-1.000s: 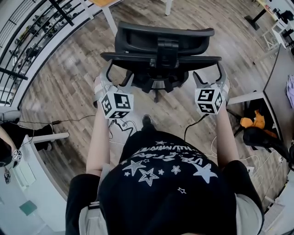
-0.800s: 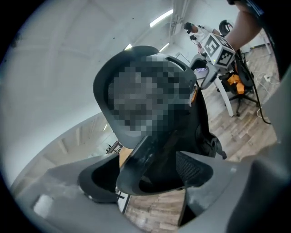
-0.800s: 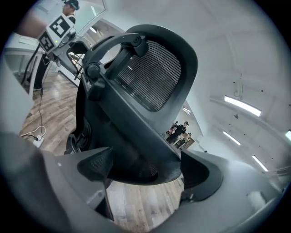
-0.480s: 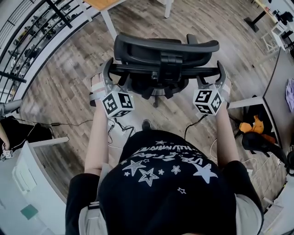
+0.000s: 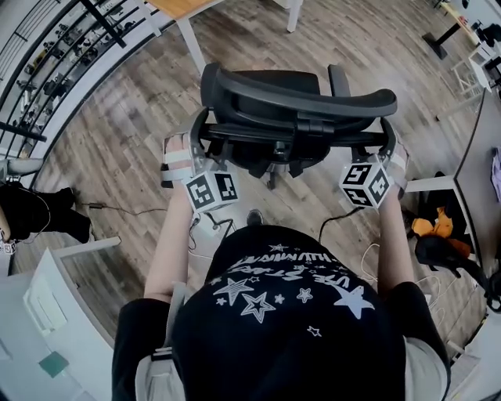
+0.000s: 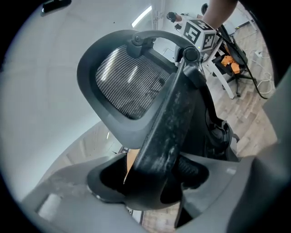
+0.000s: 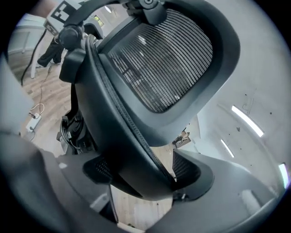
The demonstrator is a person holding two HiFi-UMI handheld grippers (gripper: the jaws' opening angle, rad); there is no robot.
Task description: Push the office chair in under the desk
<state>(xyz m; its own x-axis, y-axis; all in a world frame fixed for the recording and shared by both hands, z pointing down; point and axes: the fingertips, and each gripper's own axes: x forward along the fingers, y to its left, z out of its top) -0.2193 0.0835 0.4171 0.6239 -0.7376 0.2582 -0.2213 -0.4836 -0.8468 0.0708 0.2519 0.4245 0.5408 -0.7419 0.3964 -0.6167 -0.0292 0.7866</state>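
Open going on the left: the wood floor (image 5: 117,157) beside the office chair (image 5: 293,102) runs bare right out to the white ledge (image 5: 86,84) along its left edge. Ahead it narrows, with one white desk leg (image 5: 188,43) at far left and another (image 5: 293,12) at far centre. The right side is tight: a white crossbar (image 5: 429,183) and an orange-and-black bag (image 5: 429,229) crowd the right gripper (image 5: 385,137). Cables (image 5: 207,223) trail behind the chair. The left gripper (image 5: 200,129) and the right one are closing their jaws, the backrest's edges filling both gaps.
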